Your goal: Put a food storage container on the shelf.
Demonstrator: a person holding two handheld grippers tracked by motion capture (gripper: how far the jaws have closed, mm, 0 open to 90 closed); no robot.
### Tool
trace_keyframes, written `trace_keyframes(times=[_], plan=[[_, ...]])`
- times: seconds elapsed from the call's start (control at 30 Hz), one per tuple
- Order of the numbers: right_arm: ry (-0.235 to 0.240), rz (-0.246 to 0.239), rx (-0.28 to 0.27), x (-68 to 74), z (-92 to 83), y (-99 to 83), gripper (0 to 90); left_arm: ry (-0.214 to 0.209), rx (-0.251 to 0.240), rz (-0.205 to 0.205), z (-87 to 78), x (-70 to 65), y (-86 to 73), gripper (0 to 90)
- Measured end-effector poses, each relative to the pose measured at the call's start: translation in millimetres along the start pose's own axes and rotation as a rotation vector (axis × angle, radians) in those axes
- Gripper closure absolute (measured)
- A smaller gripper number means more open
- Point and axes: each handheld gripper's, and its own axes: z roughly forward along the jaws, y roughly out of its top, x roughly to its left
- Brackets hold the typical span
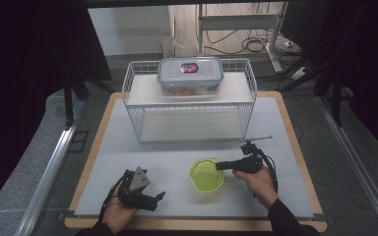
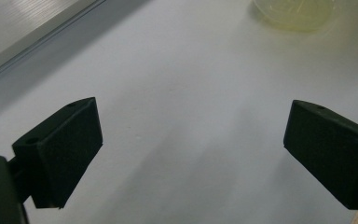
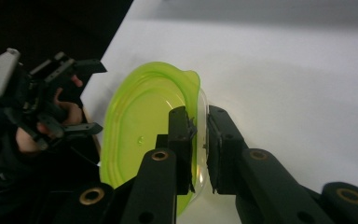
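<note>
Sitting on the white mat in front of the wire rack (image 1: 189, 98), the green bowl (image 1: 206, 175) has its right rim pinched between the narrow jaws of the right gripper (image 3: 200, 140), one inside, one outside. Left of the bowl, the left gripper (image 2: 191, 149) rests wide, holding nothing, farther off.

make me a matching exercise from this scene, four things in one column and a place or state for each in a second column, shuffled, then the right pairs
1. green bowl
2. lidded box
3. left gripper
4. wire rack

A. open above bare table
B. stands at the far middle of the table
C. rim pinched by the right gripper
D. on the rack's top shelf

Pairs: 1-C, 2-D, 3-A, 4-B
</note>
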Motion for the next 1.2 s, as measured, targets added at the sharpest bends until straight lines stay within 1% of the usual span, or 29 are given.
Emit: trace_keyframes(times=[0.1, 0.27, 0.43, 0.6, 0.7, 0.97, 1.13, 1.2], plan=[[0.006, 0.008, -0.004, 0.3, -0.5, -0.5, 81.5, 0.000, -0.001, 0.000, -0.2, 0.1, 0.0, 4.2], [0.013, -0.001, -0.011, 2.7, -2.5, 0.4, 81.6, 0.001, -0.002, -0.001, -0.2, 0.3, 0.0, 4.3], [0.035, -0.013, -0.049, 9.8, -12.3, 7.7, 81.6, 0.003, -0.007, -0.007, -0.9, 1.2, 0.2, 4.1], [0.051, -0.025, -0.084, 15.9, -23.0, 17.3, 81.6, -0.003, -0.020, -0.020, -2.0, 2.4, 0.1, 3.7], [0.054, -0.032, -0.100, 21.6, -29.6, 24.2, 81.6, -0.009, -0.031, -0.025, -3.0, 3.5, 0.3, 3.4], [0.074, -0.060, -0.146, 41.4, -47.4, 45.8, 81.6, -0.014, -0.027, -0.021, -2.1, 3.1, 0.5, 3.4], [0.083, -0.075, -0.195, 55.2, -59.9, 62.7, 81.6, -0.012, -0.026, -0.020, -2.5, 3.7, 0.4, 3.4], [0.085, -0.082, -0.206, 60.8, -64.1, 69.7, 81.6, -0.012, -0.025, -0.018, -2.4, 3.6, 0.5, 3.4]])
